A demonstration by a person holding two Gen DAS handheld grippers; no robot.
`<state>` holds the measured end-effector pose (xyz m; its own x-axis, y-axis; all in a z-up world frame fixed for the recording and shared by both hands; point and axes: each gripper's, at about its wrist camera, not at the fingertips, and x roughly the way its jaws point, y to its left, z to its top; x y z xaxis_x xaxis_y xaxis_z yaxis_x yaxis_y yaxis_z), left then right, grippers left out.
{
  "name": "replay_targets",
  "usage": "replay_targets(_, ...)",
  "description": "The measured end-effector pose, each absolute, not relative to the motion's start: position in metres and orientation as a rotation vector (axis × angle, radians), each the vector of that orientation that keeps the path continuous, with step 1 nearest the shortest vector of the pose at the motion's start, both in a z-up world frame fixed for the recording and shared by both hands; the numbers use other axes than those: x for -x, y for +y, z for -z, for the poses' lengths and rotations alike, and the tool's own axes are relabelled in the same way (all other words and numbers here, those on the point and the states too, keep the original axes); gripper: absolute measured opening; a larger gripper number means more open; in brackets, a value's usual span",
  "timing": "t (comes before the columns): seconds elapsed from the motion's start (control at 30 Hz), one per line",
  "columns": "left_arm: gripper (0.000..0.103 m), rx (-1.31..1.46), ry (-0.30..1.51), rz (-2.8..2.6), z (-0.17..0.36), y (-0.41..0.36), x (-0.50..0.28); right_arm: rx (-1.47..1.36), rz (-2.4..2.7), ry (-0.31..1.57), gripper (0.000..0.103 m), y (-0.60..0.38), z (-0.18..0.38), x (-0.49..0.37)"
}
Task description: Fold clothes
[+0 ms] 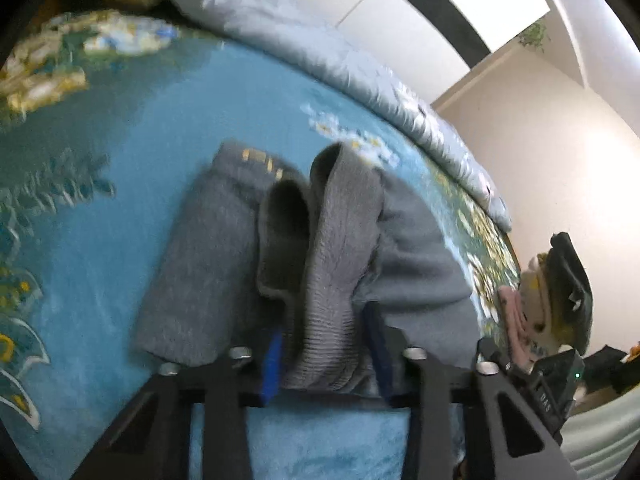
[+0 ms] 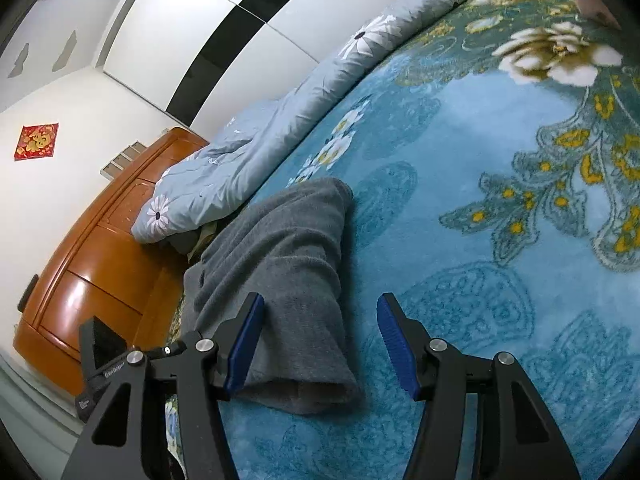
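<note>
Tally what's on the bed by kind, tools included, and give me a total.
Grey garment: 1
Blue floral blanket: 1
Light blue daisy-print quilt: 1
Tools: 2, the left tool clamped on the garment's ribbed edge, the right tool open
Total: 5

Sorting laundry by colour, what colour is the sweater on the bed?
Grey sweater, seen best in the right wrist view.

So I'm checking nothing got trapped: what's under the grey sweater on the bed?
The grey sweater lies directly on the blue floral blanket, which shows all around it. Anything beneath its folds is covered and cannot be seen.
</note>
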<state>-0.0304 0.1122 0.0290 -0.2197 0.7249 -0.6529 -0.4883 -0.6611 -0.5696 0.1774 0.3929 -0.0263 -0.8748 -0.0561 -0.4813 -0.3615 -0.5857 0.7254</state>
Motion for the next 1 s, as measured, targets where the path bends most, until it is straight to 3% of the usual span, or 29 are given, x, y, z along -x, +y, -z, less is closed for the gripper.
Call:
replay_targets(0.23,0.002,0.93,-0.307,-2.107,-0.095,0.088,0.033,0.679,-2.549,1.346,0.06,0.395,0.027,-0.181)
replay_targets(0.53,0.004,1.197,-0.391,-2.043,-0.037,0.075,0.053,0.699,-2.536,1.355,0.06,0.398,0.031,-0.18)
replay_targets(0.57,0.006,1.215,-0.409,-2.008,-0.032,0.076,0.052,0.7,-2.536,1.356,0.06,0.398,0.031,-0.18)
replay_targets(0.6,0.021,1.234,-0.428,-1.975,-0.028,0.077,0.052,0.701,-2.535,1.356,0.06,0.398,0.031,-0.18)
replay_targets(0.63,0.051,1.253,-0.446,-1.942,-0.024,0.077,0.052,0.702,-2.535,1.357,0.06,0.399,0.032,-0.18)
replay_targets(0.7,0.072,1.273,-0.465,-1.924,-0.018,0.075,0.051,0.705,-2.534,1.357,0.06,0.399,0.032,-0.18)
replay_targets(1.0,0.073,1.347,-0.438,-1.762,0.006,0.1,0.036,0.717,-2.526,1.362,0.06,0.4,0.035,-0.18)
